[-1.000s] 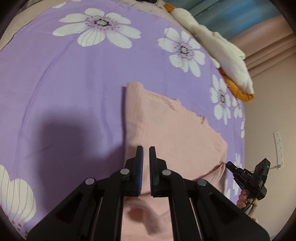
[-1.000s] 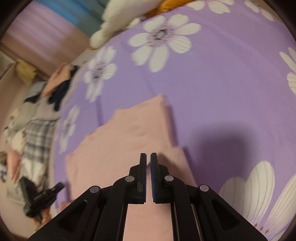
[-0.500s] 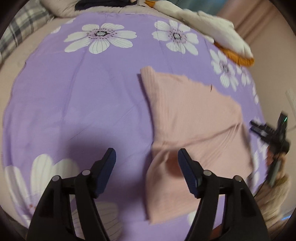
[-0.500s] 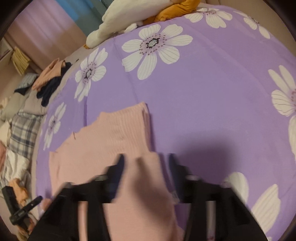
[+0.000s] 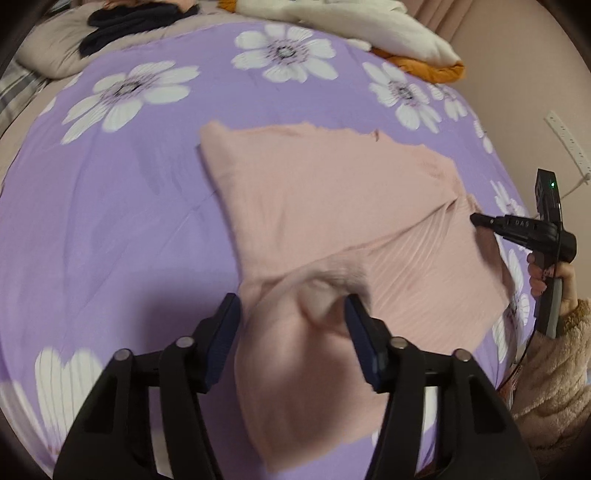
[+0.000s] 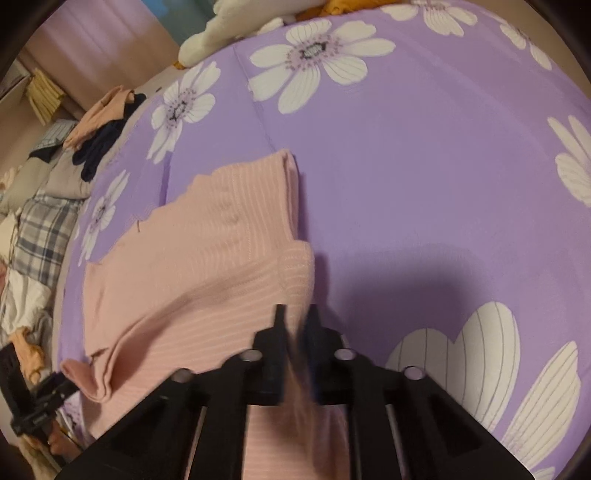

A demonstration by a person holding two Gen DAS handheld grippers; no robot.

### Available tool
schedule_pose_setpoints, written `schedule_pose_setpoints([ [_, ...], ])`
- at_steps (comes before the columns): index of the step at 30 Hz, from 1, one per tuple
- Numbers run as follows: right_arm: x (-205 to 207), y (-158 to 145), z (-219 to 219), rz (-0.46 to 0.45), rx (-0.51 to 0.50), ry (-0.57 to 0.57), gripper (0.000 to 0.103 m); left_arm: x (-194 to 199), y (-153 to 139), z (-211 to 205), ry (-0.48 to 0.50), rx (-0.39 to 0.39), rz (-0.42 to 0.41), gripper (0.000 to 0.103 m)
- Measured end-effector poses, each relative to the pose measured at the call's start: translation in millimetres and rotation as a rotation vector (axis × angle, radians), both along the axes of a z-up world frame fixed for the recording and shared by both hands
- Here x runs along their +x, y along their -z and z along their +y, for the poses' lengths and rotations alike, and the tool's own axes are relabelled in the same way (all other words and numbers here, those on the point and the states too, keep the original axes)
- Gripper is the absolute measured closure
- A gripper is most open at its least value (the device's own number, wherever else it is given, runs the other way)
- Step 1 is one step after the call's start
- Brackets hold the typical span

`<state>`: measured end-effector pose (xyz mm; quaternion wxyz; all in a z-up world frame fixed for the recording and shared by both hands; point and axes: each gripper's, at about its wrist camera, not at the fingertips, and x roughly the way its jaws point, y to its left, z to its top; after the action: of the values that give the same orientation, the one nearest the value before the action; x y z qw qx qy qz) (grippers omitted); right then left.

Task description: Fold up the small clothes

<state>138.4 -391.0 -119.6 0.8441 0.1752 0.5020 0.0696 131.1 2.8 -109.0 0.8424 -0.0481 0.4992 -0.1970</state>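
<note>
**Pink garment on bed; left tool open, right tool closed on cloth**

The pink ribbed garment [image 5: 332, 206] is laid on the purple flowered bedsheet [image 5: 110, 221], partly folded; a folded layer is seen along its near portion, and a raised crease runs across it from the near left toward the far right.

The left tool [image 5: 291, 332] is held with its jaws wide apart; a puckered, lifted ridge of the pink cloth is seen between the fingers [image 5: 221, 332], which straddle it without pinching it; motion blur is present at this spot, so contact with the pads cannot be confirmed.

The right tool [image 6: 295, 325] is seen in its own view with the jaws nearly together; a thin fold of the pink cloth is caught between them, at the garment's edge nearest the bare sheet; the cloth there is blurred. In the left wrist view the same right tool [image 5: 480, 220] is seen side-on at the garment's right edge, with its tip at the cloth.

In the right wrist view a rolled, thick edge of the garment [image 6: 207, 258] is seen lying along the side nearest the bare sheet; the left tool [image 6: 55, 387] is visible at the lower left corner of that view.

A white and orange bundle [image 5: 388, 33] is located at the far edge of the bed; a pile of dark and pink clothes [image 6: 103, 122] is located beyond the sheet; a plaid cloth [image 6: 40, 236] is located near that pile.
</note>
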Motion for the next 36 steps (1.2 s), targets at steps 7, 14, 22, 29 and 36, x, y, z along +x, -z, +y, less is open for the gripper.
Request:
schedule_pose_setpoints([
  [7, -9.3, -11.7, -1.9, -0.039, -0.005, 0.021, 0.095, 10.3, 6.1, 12.5, -0.076, -0.061, 0.055, 0.097],
  [14, -11.6, -10.5, -8.0, -0.040, 0.017, 0.060, 0.096, 14.2, 3.0, 50.2, -0.242, -0.178, 0.082, 0.099],
  [22, -13.8, -1.8, -9.9, -0.004, 0.026, 0.079, 0.095, 12.8, 12.7, 58.1, -0.272, -0.247, 0.136, 0.093],
  [29, -11.6, -5.0, -16.4, -0.021, 0.046, 0.080, 0.095, 18.9, 19.7, 48.4, -0.259, -0.251, 0.155, 0.060],
  [36, -16.9, -8.0, -5.9, -0.050, 0.004, 0.069, 0.096, 10.0, 9.4, 38.4, -0.280, -0.184, 0.096, 0.099],
])
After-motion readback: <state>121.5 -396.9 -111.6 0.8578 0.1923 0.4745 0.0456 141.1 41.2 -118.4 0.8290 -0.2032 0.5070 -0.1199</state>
